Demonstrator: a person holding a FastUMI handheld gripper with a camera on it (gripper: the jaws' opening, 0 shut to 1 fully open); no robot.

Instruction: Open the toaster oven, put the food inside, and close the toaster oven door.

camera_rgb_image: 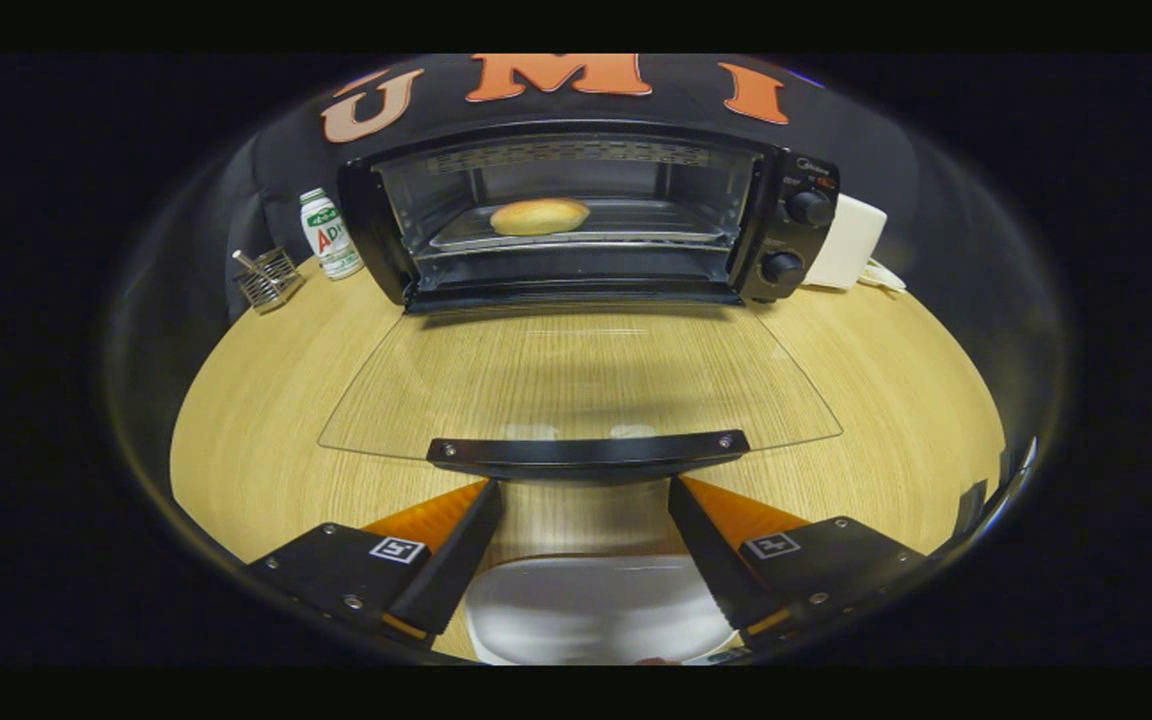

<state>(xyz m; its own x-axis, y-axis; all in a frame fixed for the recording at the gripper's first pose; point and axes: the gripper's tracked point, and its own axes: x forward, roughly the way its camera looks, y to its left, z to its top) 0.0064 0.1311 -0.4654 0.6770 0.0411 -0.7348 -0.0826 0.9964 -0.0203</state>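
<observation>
A black toaster oven (576, 215) stands at the back of the wooden table, its glass door (576, 380) folded down flat toward me. A round golden bun (539, 216) lies on the tray inside the oven. The door's black handle (586, 453) runs crosswise just ahead of my fingertips. My gripper (584, 490) is open, its two fingers spread wide just below the handle, with nothing between them. A white plate (596, 605) lies on the table under and between the fingers.
A small white bottle with a green and red label (328, 235) stands left of the oven, and a wire rack (268, 277) sits further left. A white box (848, 243) with a cable rests right of the oven. Two knobs (796, 235) sit on the oven's right panel.
</observation>
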